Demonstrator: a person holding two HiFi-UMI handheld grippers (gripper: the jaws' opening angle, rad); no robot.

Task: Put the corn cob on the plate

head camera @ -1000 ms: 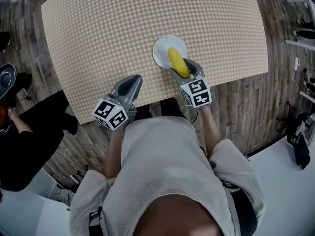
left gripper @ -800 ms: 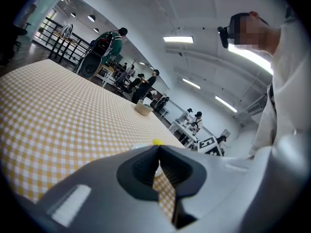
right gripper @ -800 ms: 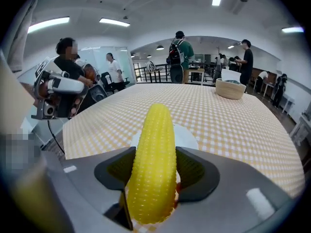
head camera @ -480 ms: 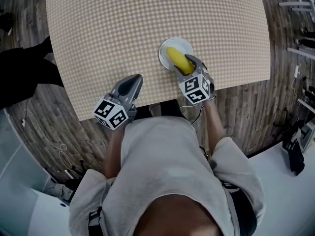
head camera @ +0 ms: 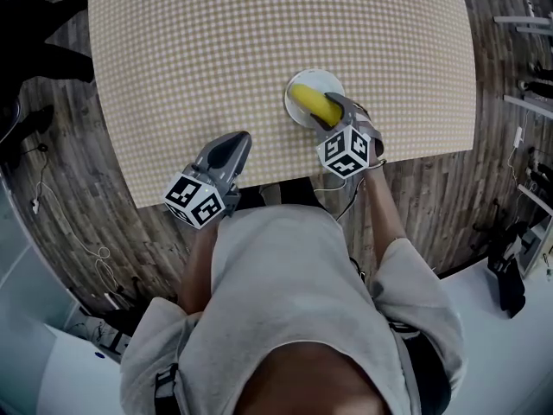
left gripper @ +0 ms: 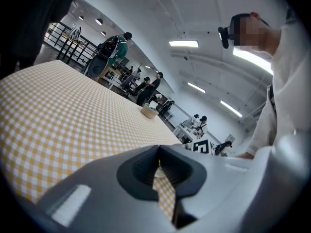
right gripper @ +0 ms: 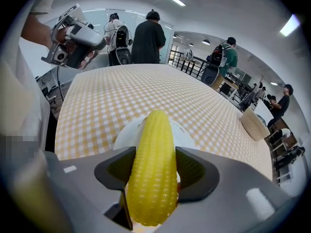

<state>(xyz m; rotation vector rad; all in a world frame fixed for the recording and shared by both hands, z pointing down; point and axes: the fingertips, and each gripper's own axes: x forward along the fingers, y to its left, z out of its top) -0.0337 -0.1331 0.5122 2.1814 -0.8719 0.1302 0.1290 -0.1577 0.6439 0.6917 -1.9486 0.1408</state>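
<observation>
One yellow corn cob [right gripper: 153, 178] sits clamped in your right claw [head camera: 329, 115], whose two grey jaws stand wide apart and press on its flanks near the thick end, so that the tapered end juts out ahead of them. That free end hangs over the round white plate [head camera: 321, 79], and from your head view the cob lies slantwise across the plate's near half; whether it touches the plate you cannot tell from either view. The plate rests on the counter [head camera: 259, 33], which is covered with a tan-and-white checked cloth, close to the edge nearest you. Your left claw [head camera: 233, 143] is well apart from the plate, off to its left above the same near edge, with its jaws brought together at the tips and nothing between them. Further out, a small pale bowl [right gripper: 255, 125] stands near the far side of the counter. Around the counter runs a grey-brown plank floor [head camera: 69, 197], and several people [right gripper: 148, 35] stand in the room beyond.
</observation>
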